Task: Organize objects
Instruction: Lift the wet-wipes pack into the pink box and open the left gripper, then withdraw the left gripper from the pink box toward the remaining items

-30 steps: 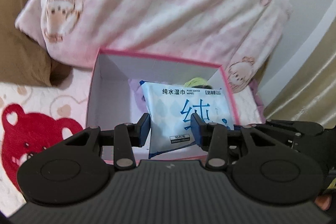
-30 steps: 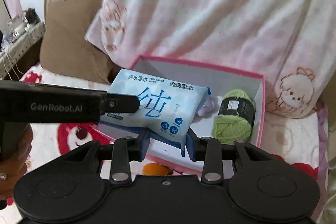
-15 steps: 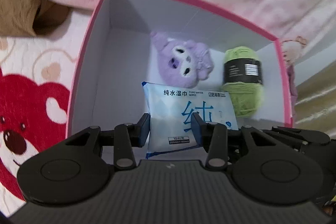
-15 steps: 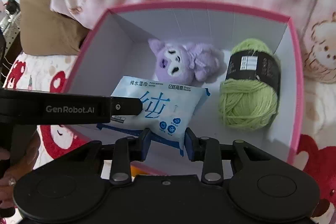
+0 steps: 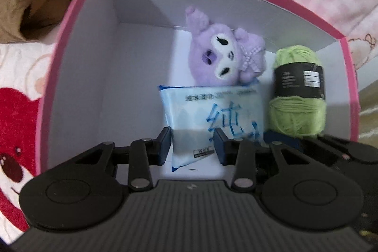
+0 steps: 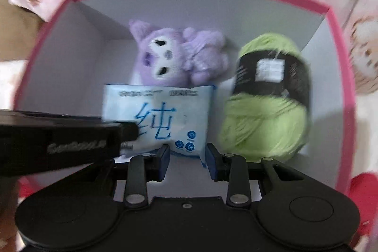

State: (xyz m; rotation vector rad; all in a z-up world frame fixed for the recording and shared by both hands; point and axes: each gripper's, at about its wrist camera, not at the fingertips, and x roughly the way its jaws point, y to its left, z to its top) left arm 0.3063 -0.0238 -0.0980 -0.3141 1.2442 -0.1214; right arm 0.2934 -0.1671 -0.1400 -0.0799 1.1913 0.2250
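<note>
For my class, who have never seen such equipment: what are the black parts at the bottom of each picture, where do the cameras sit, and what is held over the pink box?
No robot here: a person holds one two-finger gripper in each hand, each with a camera looking along its fingers. One picture looks from the left gripper, the other from the right gripper. Both pinch one wet wipes pack, lowered into a pink box on bedding. The left jaws are closing on it. Inside lie a purple plush toy and green yarn.
</note>
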